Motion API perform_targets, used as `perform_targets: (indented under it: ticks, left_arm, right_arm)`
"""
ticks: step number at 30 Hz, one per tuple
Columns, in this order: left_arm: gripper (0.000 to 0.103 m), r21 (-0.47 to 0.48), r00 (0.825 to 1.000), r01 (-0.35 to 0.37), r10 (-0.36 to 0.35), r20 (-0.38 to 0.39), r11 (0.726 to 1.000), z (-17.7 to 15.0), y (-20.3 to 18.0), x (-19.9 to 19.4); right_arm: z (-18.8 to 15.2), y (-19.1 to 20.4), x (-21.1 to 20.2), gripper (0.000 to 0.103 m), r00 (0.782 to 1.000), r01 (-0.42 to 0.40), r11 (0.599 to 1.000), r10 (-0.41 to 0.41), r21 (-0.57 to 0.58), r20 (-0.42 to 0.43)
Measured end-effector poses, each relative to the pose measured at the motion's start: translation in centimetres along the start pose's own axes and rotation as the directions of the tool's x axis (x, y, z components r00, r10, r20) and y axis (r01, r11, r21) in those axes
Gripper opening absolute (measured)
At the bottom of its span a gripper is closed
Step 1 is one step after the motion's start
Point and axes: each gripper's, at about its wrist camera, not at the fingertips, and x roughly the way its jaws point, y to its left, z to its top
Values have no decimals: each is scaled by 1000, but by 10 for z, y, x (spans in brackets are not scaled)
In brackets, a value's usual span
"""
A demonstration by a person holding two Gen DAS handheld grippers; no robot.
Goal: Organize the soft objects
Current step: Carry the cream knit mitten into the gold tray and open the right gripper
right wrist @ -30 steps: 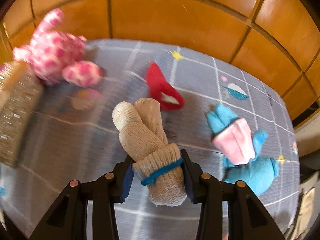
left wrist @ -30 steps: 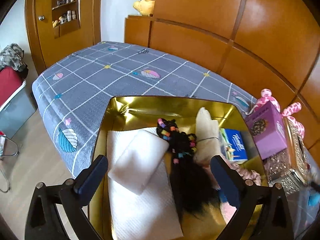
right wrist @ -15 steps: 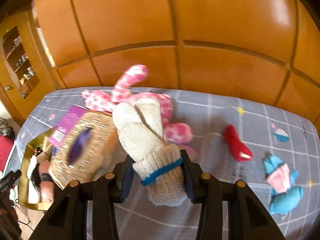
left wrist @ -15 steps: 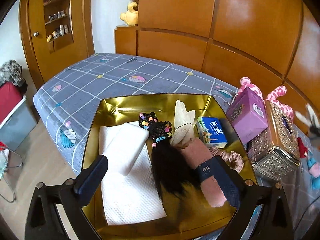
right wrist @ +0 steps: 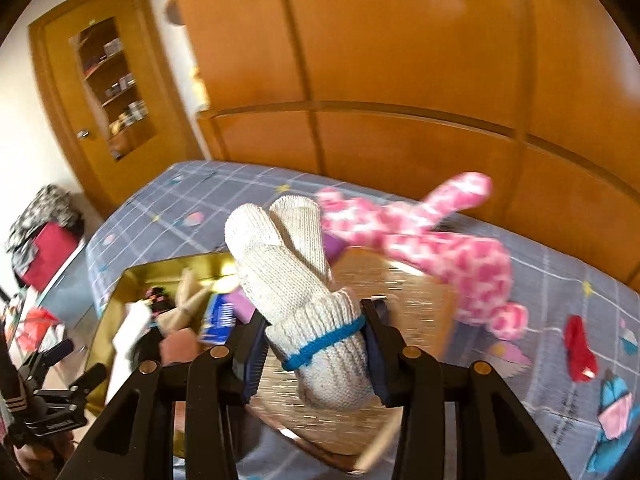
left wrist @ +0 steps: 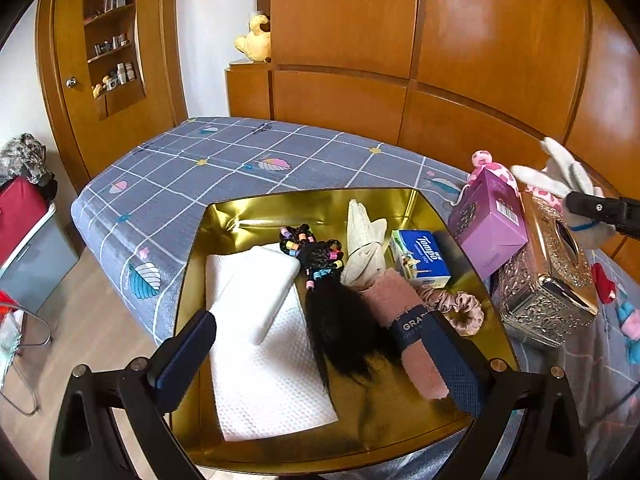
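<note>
The right claw (right wrist: pixel 314 354) pinches a rolled pair of cream knit socks (right wrist: pixel 296 280) at the blue-banded cuff, holding them in the air above the ornate metal box (left wrist: pixel 548 280) near the headboard edge of the bed (left wrist: pixel 224 160). The left claw (left wrist: pixel 320 356) stands spread, with nothing between its pads, over the gold tray (left wrist: pixel 224 216) at the bed's near edge. Inside the tray lie a white towel (left wrist: pixel 256 364), a black hairpiece (left wrist: pixel 340 320) and a pink sock (left wrist: pixel 404 320).
</note>
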Motion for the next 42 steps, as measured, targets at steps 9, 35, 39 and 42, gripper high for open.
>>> perform_targets:
  ticks: [9, 35, 39, 42]
  left_arm:
    - [103, -29, 999, -36, 36, 10, 999, -1, 15, -2]
    - [103, -156, 995, -98, 101, 12, 983, 6, 59, 3]
    - [103, -140, 995, -97, 98, 2, 985, 4, 54, 6]
    - [103, -131, 995, -96, 97, -1, 987, 3, 52, 7]
  right_arm:
    - [-17, 54, 28, 42, 988, -134, 990, 130, -47, -85]
    - [-82, 153, 93, 46, 909, -289, 953, 243, -92, -338]
    - [-95, 156, 100, 46, 908, -286, 951, 228, -120, -352]
    - [-98, 159, 98, 46, 918, -271, 949, 204, -161, -340]
